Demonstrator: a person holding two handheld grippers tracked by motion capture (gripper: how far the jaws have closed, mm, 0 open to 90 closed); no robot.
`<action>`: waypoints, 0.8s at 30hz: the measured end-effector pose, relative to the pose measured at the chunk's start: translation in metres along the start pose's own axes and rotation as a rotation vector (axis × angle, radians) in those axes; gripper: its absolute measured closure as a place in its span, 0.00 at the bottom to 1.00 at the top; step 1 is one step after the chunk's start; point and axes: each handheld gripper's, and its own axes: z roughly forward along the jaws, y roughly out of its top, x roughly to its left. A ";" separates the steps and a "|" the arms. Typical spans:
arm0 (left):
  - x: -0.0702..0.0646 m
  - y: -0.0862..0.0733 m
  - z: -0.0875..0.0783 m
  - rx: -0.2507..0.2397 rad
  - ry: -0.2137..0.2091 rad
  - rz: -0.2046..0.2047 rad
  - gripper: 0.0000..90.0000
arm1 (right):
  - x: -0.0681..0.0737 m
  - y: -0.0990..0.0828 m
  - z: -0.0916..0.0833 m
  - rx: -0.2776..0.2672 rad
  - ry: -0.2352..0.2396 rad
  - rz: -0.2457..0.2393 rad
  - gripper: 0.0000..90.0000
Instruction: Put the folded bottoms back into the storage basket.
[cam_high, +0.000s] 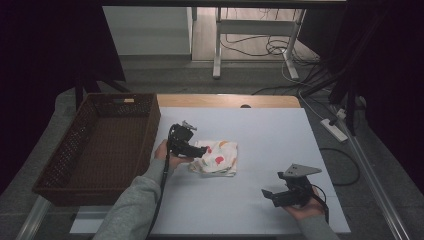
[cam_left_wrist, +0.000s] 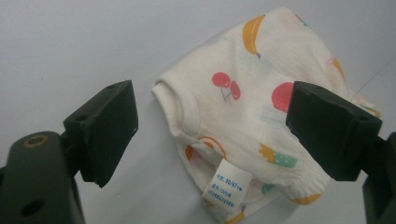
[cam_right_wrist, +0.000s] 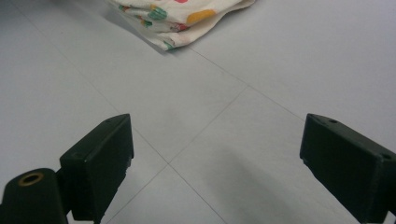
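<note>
The right gripper (cam_high: 274, 196) lies nearest the person, low over the white table (cam_high: 280, 135) at its near right; its jaws stand wide apart with nothing between them, and it is well apart from the work. The right gripper view shows bare tabletop between the jaws and the garment's folded edge (cam_right_wrist: 182, 16) farther off.

The left gripper (cam_high: 202, 150) is at the left edge of the folded garment (cam_high: 217, 157), which lies on the table near its middle, just right of the wicker basket (cam_high: 100, 145). In the left gripper view its jaws are spread, one on the bare table to the left of the neckband (cam_left_wrist: 175, 105), the other over the cloth at the right; they have not closed on anything.

Judgement: the step in hand is taking hold of the garment, probably to move it to the basket. To do it well, the open jaws should come down astride the folded edge, catching all layers together and not the top one only, so the fold does not open on lifting.

Markings: a small white sewn-in label (cam_left_wrist: 226, 186) with blue print sits at the hem nearest the camera; the characters are too small to read. The cloth carries fruit prints: cherries (cam_left_wrist: 225, 84), a banana (cam_left_wrist: 252, 30). No brand is legible.
</note>
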 end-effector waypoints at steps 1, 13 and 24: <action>0.001 0.000 0.003 0.007 0.002 -0.002 0.18 | 0.000 0.000 0.000 0.002 0.002 0.001 0.11; 0.003 0.002 0.022 0.046 -0.023 0.002 0.18 | 0.000 -0.001 0.001 0.006 0.005 0.004 0.11; 0.005 0.002 0.032 0.076 -0.045 -0.003 0.14 | -0.001 -0.001 0.001 0.008 0.006 0.006 0.11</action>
